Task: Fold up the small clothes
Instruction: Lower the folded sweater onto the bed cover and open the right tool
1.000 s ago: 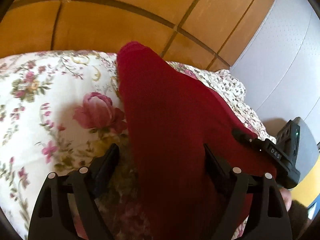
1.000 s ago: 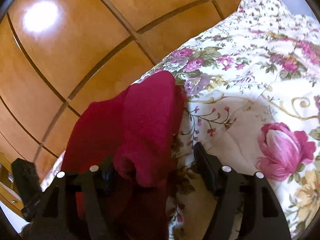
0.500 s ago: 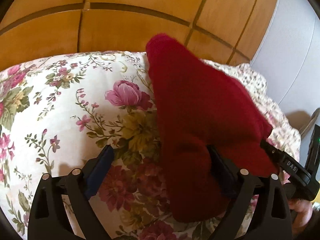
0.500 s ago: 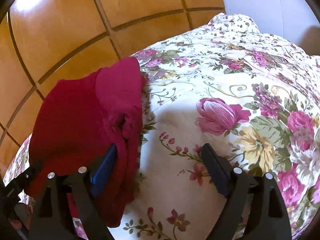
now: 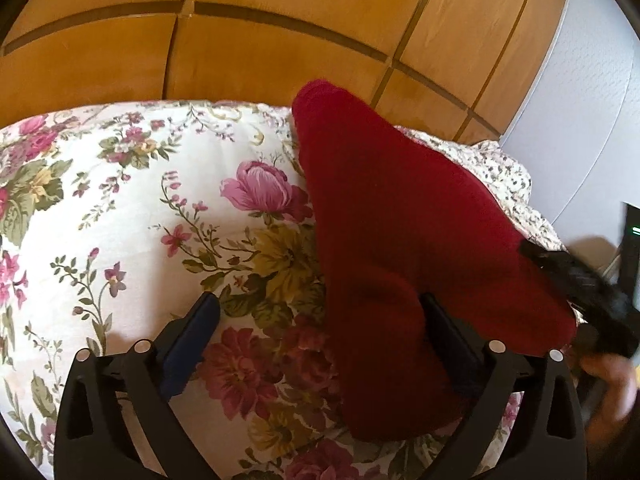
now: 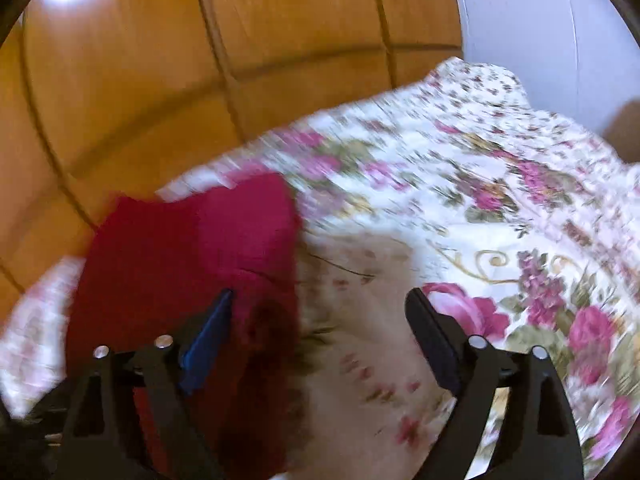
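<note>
the red garment [image 5: 384, 248] lies folded over on the floral quilt [image 5: 120, 216], a thick dark-red slab with one rounded corner reaching away toward the wooden panelling [image 5: 280, 40]. the left gripper [image 5: 320, 320] has just been opening and stands spread wide; the cloth's near end sits ahead of it, draped against the inside of its right finger, with bare quilt before the left one, and nothing is pinched. the right gripper [image 6: 320, 312] has likewise just been opening and is spread; in its blurred view the garment [image 6: 192, 264] lies ahead and to its left, passing under the blue-padded left finger, while the right finger has only quilt in front.

this looks like the release after a fold, both tools letting go. the next move probably calls for backing clear without dragging the top layer, then either pressing the fold flat or taking a fresh edge for a further fold; the knit looks bulky enough to spring open.
</note>
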Tool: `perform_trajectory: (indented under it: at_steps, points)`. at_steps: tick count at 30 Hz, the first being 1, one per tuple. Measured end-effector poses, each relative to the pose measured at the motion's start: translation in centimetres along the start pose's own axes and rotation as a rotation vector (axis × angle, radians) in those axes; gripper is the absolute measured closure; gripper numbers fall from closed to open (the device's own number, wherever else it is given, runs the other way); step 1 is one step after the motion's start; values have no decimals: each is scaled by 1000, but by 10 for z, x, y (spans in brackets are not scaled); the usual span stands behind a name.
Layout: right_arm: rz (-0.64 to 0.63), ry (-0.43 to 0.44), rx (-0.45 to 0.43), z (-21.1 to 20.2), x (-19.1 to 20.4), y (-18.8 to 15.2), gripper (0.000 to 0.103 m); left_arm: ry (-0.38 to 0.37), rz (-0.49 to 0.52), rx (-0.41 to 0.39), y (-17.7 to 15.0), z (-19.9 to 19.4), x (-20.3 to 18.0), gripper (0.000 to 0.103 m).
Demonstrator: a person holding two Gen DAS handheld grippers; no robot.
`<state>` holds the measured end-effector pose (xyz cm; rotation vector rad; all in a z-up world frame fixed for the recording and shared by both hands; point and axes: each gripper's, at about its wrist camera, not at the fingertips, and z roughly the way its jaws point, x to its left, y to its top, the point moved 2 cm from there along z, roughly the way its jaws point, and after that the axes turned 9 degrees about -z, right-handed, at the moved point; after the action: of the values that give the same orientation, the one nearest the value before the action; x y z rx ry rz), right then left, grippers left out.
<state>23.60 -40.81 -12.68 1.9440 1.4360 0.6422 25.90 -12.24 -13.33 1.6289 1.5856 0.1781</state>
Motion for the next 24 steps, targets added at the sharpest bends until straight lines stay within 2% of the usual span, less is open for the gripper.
perform_trajectory:
  at_steps: [3,7,13,18,24]
  points:
    - [-3,-39,8,16,1,-5,3,3,10,6,-1,5,0,3]
    - [13,-23,-9,9,-7,-7,3,-1,3,11,-1,5,0,3]
    - [39,10,-23,-53,1,-18,3,44,-22,15,-7,-14,1,3]
    - [7,33,-10,-92,14,-34,3,107,-40,-57,-27,-53,-3,3]
    - [-2,61,-19,-132,21,-56,2,161,-29,-77,-41,-89,-11,3]
